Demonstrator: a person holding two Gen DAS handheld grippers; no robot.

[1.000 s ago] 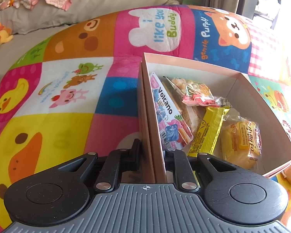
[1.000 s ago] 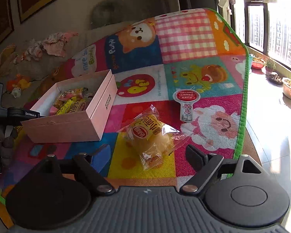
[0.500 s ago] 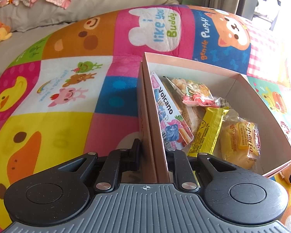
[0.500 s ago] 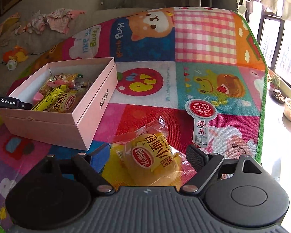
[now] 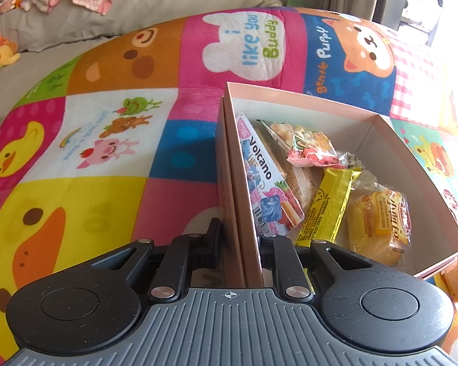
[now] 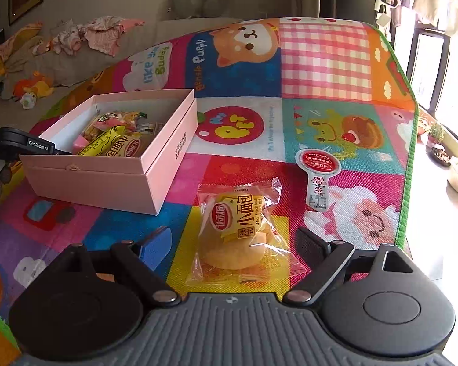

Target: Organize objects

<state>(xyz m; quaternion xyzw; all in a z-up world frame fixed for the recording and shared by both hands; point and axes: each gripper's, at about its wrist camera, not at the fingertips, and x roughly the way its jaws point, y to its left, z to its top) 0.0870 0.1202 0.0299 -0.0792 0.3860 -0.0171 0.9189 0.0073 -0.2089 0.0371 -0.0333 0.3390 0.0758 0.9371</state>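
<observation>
The wrapped bun (image 6: 239,238) looks light, soft, crinkly: take its middle with the widening right tongs (image 6: 229,241); left tongs (image 5: 239,241) clamp the box wall (image 5: 244,213)

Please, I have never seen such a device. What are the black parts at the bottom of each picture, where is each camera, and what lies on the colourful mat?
There is no robot here. A person holds a two-finger gripper in each hand, and each gripper carries a camera looking forward along its fingers. The black parts are the grippers themselves.

In the left view, the left gripper is shut on the side wall of the pink box, which already holds several snack packets.

In the right view, the right gripper has its jaws opening, with a yellow bread packet lying on the mat between them, not gripped yet. A red-and-white tag lies further away on the mat.
</observation>
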